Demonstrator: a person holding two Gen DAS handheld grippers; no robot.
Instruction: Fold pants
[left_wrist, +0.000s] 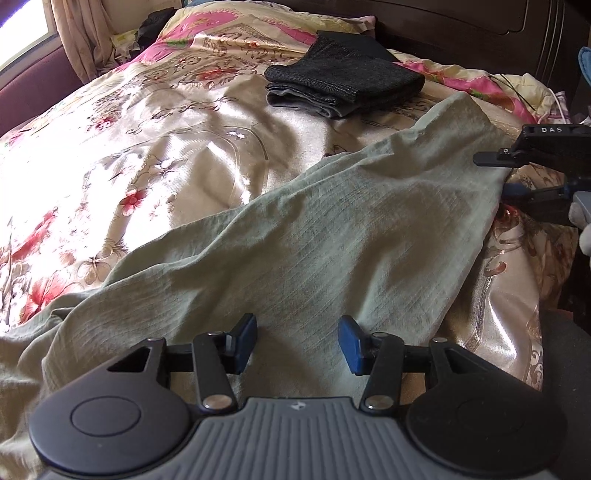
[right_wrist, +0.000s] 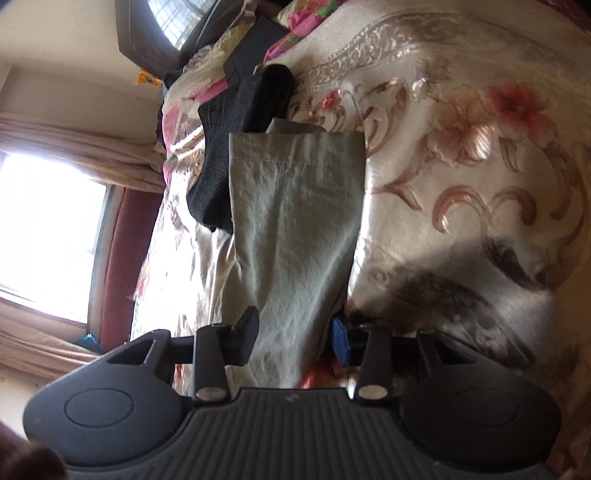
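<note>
Pale green pants (left_wrist: 314, 229) spread on the bed (left_wrist: 147, 147), fabric lying between the wide-apart jaws of the left gripper (left_wrist: 297, 341). Right gripper (right_wrist: 293, 332) likewise spread around a leg. Best pinched squarely on both edges before lifting, hems kept aligned.

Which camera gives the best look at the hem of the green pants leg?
The right wrist view: the hem faces the lens, stitching visible. The left wrist view shows the green pants broadly, but that end is far off, no stitching.
</note>
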